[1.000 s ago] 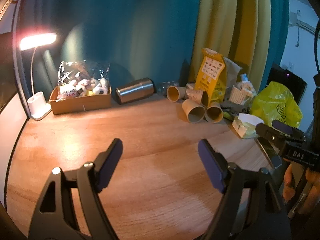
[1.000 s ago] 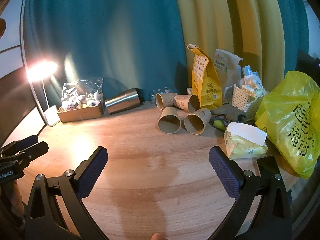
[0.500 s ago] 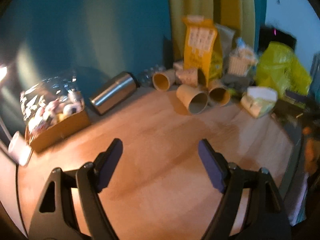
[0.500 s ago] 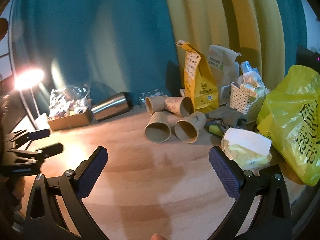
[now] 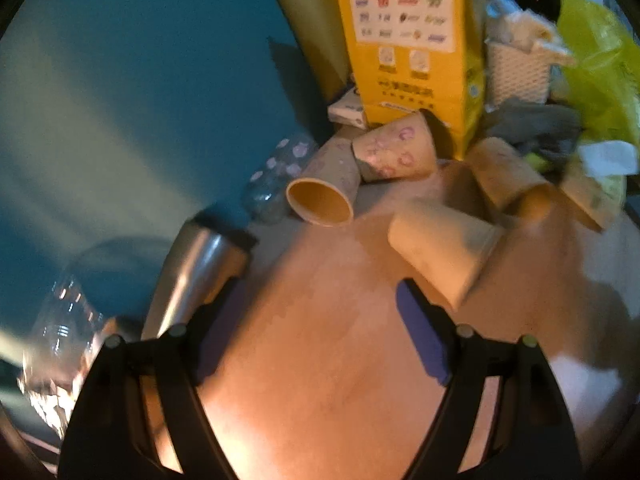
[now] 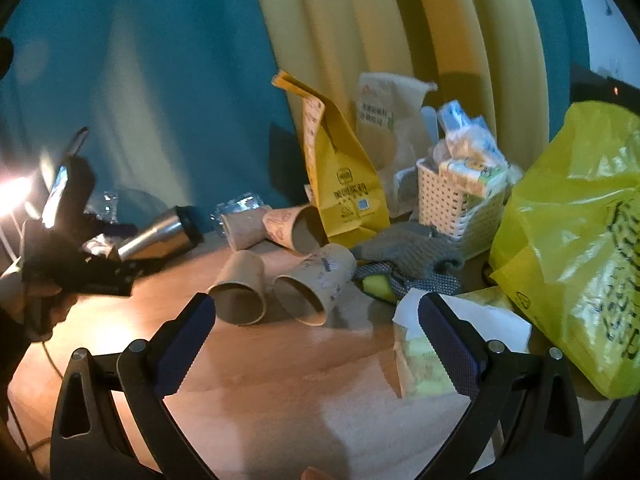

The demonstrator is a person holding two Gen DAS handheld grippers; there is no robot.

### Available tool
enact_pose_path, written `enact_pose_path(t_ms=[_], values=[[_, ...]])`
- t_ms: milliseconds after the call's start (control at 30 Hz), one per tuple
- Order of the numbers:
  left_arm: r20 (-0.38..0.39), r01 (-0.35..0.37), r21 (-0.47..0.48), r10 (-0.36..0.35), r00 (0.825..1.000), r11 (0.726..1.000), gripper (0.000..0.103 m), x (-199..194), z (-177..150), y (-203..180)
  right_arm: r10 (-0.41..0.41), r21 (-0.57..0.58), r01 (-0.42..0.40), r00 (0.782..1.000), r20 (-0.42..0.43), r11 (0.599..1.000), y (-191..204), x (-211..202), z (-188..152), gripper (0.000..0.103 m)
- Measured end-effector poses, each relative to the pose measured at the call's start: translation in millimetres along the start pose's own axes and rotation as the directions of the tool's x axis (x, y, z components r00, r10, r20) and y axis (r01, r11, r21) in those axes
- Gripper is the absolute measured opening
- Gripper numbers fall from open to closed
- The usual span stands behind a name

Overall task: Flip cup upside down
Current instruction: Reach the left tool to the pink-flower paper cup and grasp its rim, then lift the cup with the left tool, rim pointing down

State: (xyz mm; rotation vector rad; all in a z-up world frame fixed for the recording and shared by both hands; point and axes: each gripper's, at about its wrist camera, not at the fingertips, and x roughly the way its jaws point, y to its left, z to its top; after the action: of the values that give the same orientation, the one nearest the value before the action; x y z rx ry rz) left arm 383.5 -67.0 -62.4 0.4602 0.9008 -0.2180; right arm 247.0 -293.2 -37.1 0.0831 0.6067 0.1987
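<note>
Several brown paper cups lie on their sides on the wooden table. In the right wrist view, two front cups (image 6: 240, 288) (image 6: 316, 284) face me with open mouths, two more (image 6: 244, 228) (image 6: 296, 228) lie behind. My right gripper (image 6: 316, 340) is open and empty just short of the front pair. In the left wrist view, my left gripper (image 5: 320, 320) is open and empty; the nearest cup (image 5: 440, 248) lies just beyond its right finger (image 5: 420, 332), another cup (image 5: 324, 192) farther back. The left gripper also shows in the right wrist view (image 6: 80, 256) at far left.
A steel tumbler (image 5: 196, 276) lies beside my left finger. A yellow paper bag (image 6: 340, 176), a white basket (image 6: 456, 204), grey gloves (image 6: 408, 252), a yellow plastic bag (image 6: 572, 236) and a tissue pack (image 6: 436, 352) crowd the right. A lamp glows at left (image 6: 12, 192).
Both grippers have moved forward toward the cups. The left one has swung right and come close to the tumbler and nearest cup. Jaws stay open.
</note>
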Motion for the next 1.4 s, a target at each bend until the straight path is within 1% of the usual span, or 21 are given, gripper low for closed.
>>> enact_pose_path(t_ms=[67,200,333,367,467,567,733,767,900,1000,1067,1133,1267,1400], values=[[-0.021,-0.002,-0.003,0.002,1.0,1.0,0.079,20.3,17.8,3.2,-0.003,0.001,0.003,1.0,-0.008,1.0,-4.0,12.2,3.9,0.103],[-0.044,0.006,0.036,-0.004,0.999,0.999,0.079,49.8,49.3,4.9,0.02,0.028,-0.02,0.999,-0.03,0.999,-11.0,35.3,10.6,0.103],[-0.073,0.016,0.085,-0.01,0.997,0.996,0.079,73.0,68.6,0.8,0.044,0.046,-0.042,0.998,-0.046,0.998,-13.5,52.1,15.1,0.103],[-0.092,0.024,0.094,-0.015,0.996,0.995,0.079,81.1,73.1,0.3,0.049,0.049,-0.046,0.998,-0.05,0.998,-14.0,55.2,15.7,0.103],[-0.14,0.038,0.112,-0.022,0.99,0.993,0.079,102.0,82.2,-1.3,0.061,0.065,-0.058,0.997,-0.054,0.996,-17.7,62.1,18.5,0.103],[-0.177,0.033,0.14,-0.007,0.984,0.99,0.079,117.9,85.6,-6.3,0.065,0.077,-0.061,0.996,-0.055,0.995,-20.4,64.7,18.7,0.103],[-0.214,0.014,0.181,0.025,0.977,0.983,0.079,135.9,92.7,-13.7,0.069,0.106,-0.062,0.996,-0.056,0.992,-26.8,69.2,19.5,0.103],[-0.22,0.028,0.173,0.011,0.975,0.984,0.079,138.8,95.1,-12.9,0.07,0.11,-0.064,0.996,-0.056,0.992,-27.2,70.4,20.0,0.103],[-0.248,0.037,0.17,0.006,0.969,0.985,0.079,150.7,101.0,-10.6,0.08,0.112,-0.074,0.995,-0.053,0.991,-26.2,69.2,19.2,0.103],[-0.257,0.045,0.165,-0.002,0.967,0.985,0.077,156.4,103.0,-9.7,0.086,0.111,-0.079,0.995,-0.052,0.991,-25.5,69.9,18.8,0.103],[-0.249,0.042,0.162,0.0,0.969,0.986,0.072,159.3,103.9,-9.1,0.085,0.11,-0.08,0.995,-0.049,0.991,-24.8,67.5,18.3,0.103],[-0.243,0.059,0.135,-0.025,0.97,0.989,0.071,151.1,100.3,-5.1,0.086,0.11,-0.08,0.995,-0.046,0.991,-25.1,67.2,18.3,0.103],[-0.22,0.07,0.102,-0.046,0.975,0.992,0.07,142.4,98.3,3.2,0.085,0.11,-0.08,0.996,-0.04,0.991,-25.4,60.6,18.1,0.103],[-0.192,0.075,0.071,-0.06,0.98,0.995,0.07,113.1,96.2,9.5,0.085,0.102,-0.082,0.996,-0.025,0.991,-22.5,48.5,19.7,0.103]])
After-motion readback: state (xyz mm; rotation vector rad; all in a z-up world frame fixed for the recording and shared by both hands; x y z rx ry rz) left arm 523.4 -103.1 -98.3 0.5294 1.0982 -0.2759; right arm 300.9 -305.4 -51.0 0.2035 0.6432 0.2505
